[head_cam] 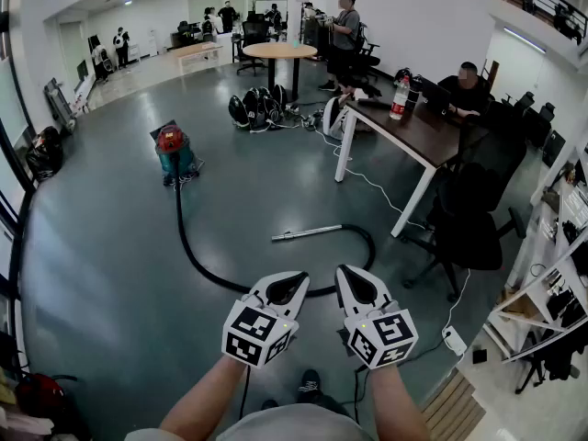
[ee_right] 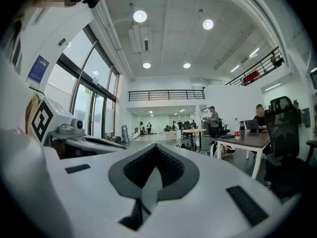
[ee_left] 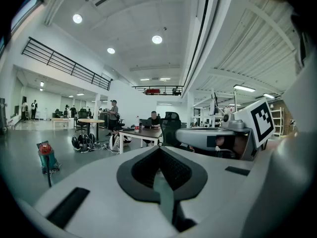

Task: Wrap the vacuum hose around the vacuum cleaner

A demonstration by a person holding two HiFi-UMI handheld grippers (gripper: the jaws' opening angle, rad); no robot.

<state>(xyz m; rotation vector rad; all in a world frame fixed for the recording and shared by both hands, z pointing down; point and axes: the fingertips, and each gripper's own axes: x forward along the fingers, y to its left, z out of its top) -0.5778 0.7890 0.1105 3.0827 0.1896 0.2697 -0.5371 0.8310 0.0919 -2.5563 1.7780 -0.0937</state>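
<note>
We stand on a wide grey floor (head_cam: 101, 274), and the vacuum cleaner (head_cam: 172, 152), a small teal canister with a red top, sits on it well ahead of us and to the left. Right of the vacuum cleaner stands a long brown worktop (head_cam: 427, 136) on white legs, with a person seated at its far side. Beyond the vacuum cleaner and to its right is a round table (head_cam: 278, 50). The black vacuum hose (head_cam: 188, 251) leaves the vacuum cleaner, runs along the floor toward us, bends right and curls back in a loop, none of it wound on the machine. At the loop's end a metal wand (head_cam: 308, 233) lies flat on the floor, right of the vacuum cleaner and nearer to us. We hold the left gripper (head_cam: 292, 285) and the right gripper (head_cam: 354, 285) side by side, well apart from the vacuum cleaner and above the near bend of the hose; both pairs of jaws are pressed together with nothing between them. A red-labelled bottle (head_cam: 399, 97) stands on the worktop, far right of the vacuum cleaner.
</note>
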